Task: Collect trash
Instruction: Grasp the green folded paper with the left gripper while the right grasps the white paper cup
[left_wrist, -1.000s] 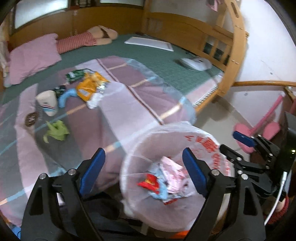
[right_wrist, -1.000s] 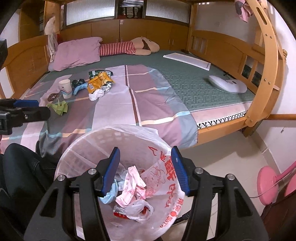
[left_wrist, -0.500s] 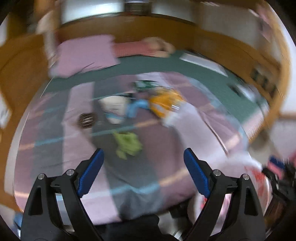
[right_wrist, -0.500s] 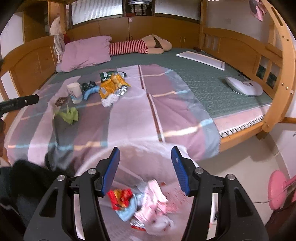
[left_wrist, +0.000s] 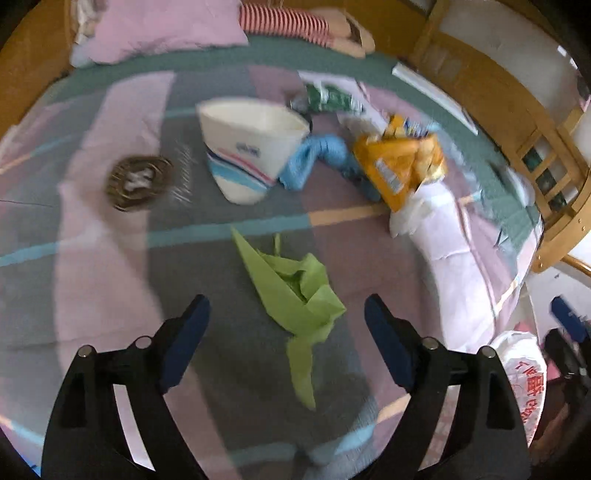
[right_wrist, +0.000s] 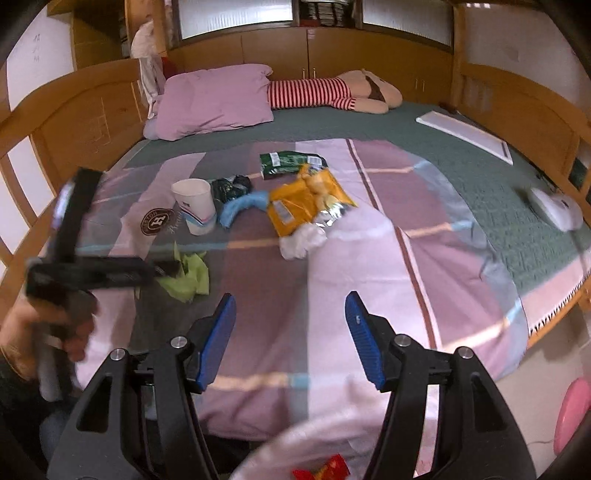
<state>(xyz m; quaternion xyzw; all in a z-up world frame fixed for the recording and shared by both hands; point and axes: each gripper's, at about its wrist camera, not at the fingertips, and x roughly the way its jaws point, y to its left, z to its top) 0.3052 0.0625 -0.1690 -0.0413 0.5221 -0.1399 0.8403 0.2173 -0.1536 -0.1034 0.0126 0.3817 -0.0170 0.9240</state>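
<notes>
Trash lies on the bed blanket: a crumpled green paper (left_wrist: 295, 291), a white paper cup (left_wrist: 251, 147), a yellow snack bag (left_wrist: 399, 166), a blue glove-like piece (left_wrist: 314, 162), a green wrapper (left_wrist: 328, 98) and a white tissue (right_wrist: 301, 240). My left gripper (left_wrist: 286, 332) is open and empty, its jaws on either side of the green paper, just above it. My right gripper (right_wrist: 290, 332) is open and empty over the near blanket. The bin with its white bag (left_wrist: 524, 376) stands at the bed's edge; its rim shows in the right wrist view (right_wrist: 306, 439).
A brown round coaster (left_wrist: 138, 181) lies left of the cup. A pink pillow (right_wrist: 214, 99), a striped doll (right_wrist: 332, 92) and a white board (right_wrist: 465, 134) lie at the far end. A white device (right_wrist: 557, 210) sits at right. Wooden bed rails surround the mattress.
My left gripper swung from above the bin to the bed and closed in on the green paper. My right gripper rose from over the bin and now looks across the blanket.
</notes>
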